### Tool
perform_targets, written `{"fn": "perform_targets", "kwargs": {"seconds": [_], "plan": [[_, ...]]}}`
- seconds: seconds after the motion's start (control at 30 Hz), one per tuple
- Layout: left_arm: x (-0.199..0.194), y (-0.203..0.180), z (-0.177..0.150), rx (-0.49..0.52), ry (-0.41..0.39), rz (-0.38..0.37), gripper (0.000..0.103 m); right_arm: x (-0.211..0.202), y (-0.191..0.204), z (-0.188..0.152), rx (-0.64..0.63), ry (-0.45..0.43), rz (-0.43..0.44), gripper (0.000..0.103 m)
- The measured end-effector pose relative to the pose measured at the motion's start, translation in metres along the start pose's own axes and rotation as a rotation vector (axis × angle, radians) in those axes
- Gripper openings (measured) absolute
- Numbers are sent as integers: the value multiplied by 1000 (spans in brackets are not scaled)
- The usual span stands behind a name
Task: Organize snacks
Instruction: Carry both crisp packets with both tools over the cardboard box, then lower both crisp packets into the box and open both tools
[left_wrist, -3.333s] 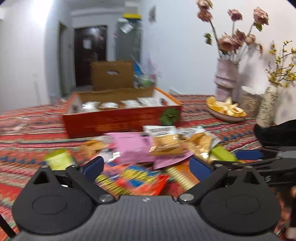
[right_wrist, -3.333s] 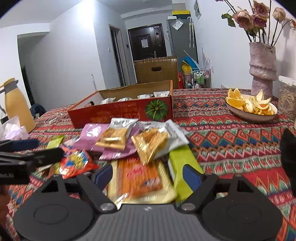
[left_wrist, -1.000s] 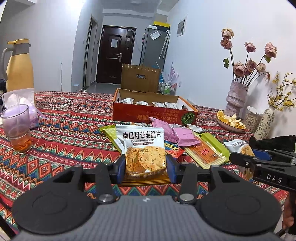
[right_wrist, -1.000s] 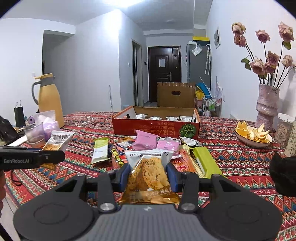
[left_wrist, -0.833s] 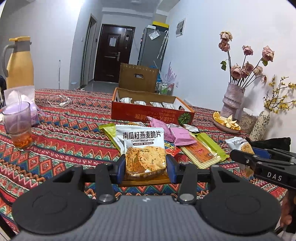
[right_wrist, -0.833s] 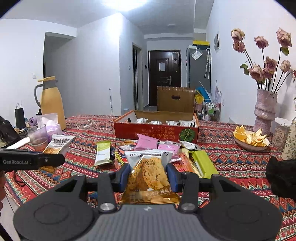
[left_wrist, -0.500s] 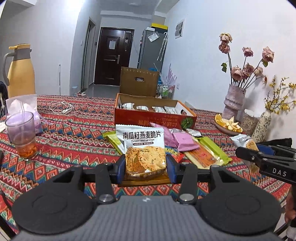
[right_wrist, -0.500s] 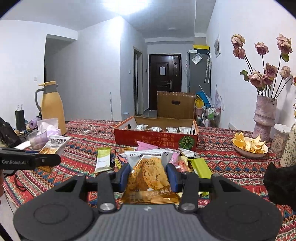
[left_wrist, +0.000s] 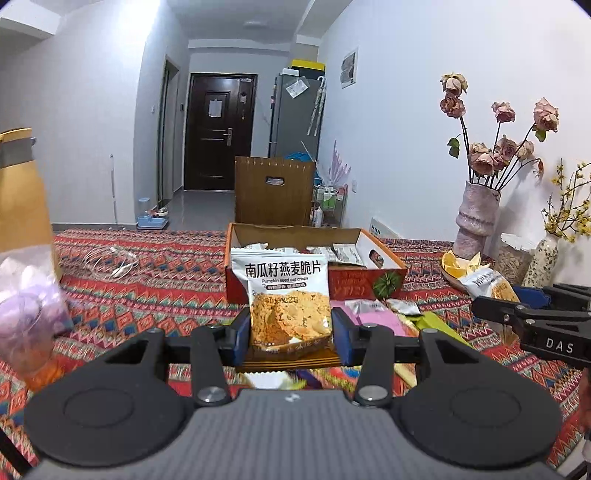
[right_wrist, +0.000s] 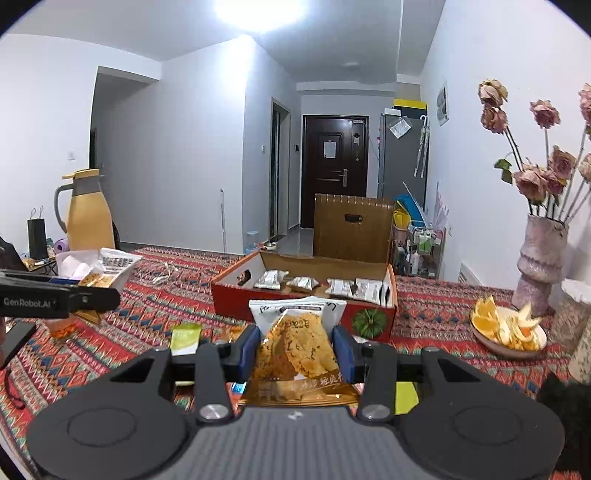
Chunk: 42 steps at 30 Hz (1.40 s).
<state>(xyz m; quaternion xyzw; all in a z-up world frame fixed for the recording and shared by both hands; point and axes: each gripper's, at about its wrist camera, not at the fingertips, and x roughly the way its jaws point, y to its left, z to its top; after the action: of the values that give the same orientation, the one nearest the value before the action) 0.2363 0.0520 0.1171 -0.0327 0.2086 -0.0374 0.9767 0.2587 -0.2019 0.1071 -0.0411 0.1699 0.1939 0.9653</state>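
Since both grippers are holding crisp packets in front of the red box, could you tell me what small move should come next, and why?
Probably carry both forward over the red box before letting go. The left gripper grips a crisp packet and the right gripper grips another packet; both sit short of the box's near wall, and similar packets already lie in a row inside.

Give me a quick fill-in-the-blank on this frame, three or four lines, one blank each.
1. Each tool, left tool and right tool, is shut on a packet of ____ seed oat crisps.
2. The open red box holds a row of ____ packets.
3. The bowl beside the flower vase holds orange ____.

Missing words: pumpkin; silver; peels
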Motion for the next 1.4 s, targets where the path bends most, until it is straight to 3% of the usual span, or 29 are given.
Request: {"fn": "perform_targets", "kwargs": {"seconds": [0.43,0.83,1.0,1.07,1.17,1.4], "plan": [[117,19,56,21,23,-15,45,115,-23,50,-21,1,33,43],[229,42,113,31,34,-15,45,225,-46,94,35,-14,96,43],[272,47,131,20,56,-42,45,282,-59,109,77,23,108,43],[297,48,139,9,88,-46,45,306,-66,115,107,49,123,43],[344,54,146,-50,195,-119,45,343,-75,120,143,77,116,43],[428,61,141,-55,334,-80,45,431,-86,116,227,249,120,43]]}}
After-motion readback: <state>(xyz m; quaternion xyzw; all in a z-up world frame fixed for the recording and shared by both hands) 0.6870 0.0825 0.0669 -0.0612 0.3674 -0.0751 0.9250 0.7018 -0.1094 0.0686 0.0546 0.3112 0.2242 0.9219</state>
